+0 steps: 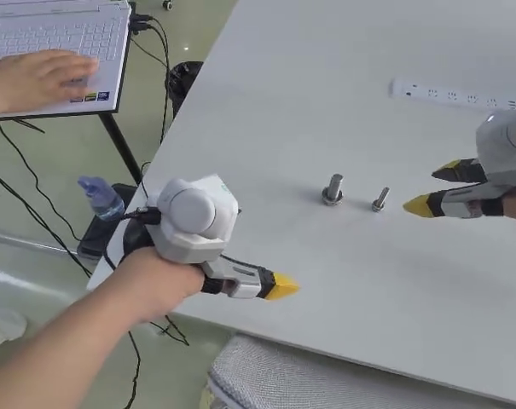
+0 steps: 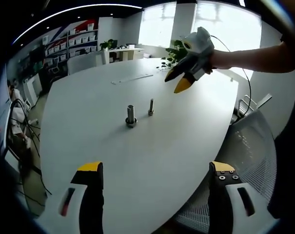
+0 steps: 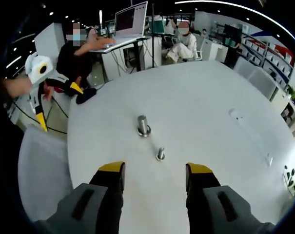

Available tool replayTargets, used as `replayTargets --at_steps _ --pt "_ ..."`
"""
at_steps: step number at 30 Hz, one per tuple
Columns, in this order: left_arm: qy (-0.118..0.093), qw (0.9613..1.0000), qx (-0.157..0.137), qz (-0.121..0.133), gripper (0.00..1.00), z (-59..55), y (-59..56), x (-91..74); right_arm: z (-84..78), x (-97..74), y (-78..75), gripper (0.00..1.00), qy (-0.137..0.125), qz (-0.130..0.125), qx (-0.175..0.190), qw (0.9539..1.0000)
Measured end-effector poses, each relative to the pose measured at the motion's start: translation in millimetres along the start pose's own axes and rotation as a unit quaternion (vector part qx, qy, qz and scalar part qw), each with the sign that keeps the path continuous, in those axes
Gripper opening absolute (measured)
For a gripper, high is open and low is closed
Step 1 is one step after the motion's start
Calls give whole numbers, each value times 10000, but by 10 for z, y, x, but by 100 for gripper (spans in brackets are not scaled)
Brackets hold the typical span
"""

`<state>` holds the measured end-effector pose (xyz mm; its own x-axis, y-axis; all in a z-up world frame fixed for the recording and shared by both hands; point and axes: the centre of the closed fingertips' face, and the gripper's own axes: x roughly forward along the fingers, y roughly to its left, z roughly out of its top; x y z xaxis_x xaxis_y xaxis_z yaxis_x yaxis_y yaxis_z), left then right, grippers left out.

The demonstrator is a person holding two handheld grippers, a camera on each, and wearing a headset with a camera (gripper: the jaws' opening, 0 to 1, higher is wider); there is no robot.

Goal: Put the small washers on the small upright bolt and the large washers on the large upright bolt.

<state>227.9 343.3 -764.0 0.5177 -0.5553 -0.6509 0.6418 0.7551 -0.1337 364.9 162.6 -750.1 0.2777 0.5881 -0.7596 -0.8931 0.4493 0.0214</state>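
Standing upright and close together, well in from the edges of the tabletop [image 1: 309, 94]: large bolt [image 1: 333, 189] and small bolt [image 1: 380, 199]. Both the left gripper [image 1: 279, 286] and right gripper [image 1: 434, 186] gape wide, empty; a careless jaw could topple either bolt.

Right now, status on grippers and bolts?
Left gripper open, right gripper open, both empty. Large bolt, small bolt upright, apart. Power strip beyond, out of path.
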Motion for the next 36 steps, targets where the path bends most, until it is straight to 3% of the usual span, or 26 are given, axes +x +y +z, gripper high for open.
replayTargets --at_steps 3,8,14,20,28,33,36 --pt "-49 10000 -74 9 89 -2 2 -34 -4 -76 -51 54 -287 -35 155 9995" --pt "-175 9996 -227 -17 90 8 -25 -62 9 -265 32 60 -685 -31 75 9976" --pt "-255 9994 -217 -36 89 40 -75 -70 -100 -463 149 63 -898 -18 -1 9960" --pt "-392 9990 -223 -51 90 97 -118 -88 -212 -604 238 72 -1175 -150 205 9928" --pt "-536 9983 -216 -89 91 135 -133 -76 -452 -617 408 78 -1385 -400 429 9886" --pt "-543 9983 -209 -83 93 110 -124 -34 -634 -542 589 80 -1292 -243 568 9897" --pt "-545 9979 -331 -134 92 81 -130 -23 -710 -534 610 82 -1325 -274 619 9889"
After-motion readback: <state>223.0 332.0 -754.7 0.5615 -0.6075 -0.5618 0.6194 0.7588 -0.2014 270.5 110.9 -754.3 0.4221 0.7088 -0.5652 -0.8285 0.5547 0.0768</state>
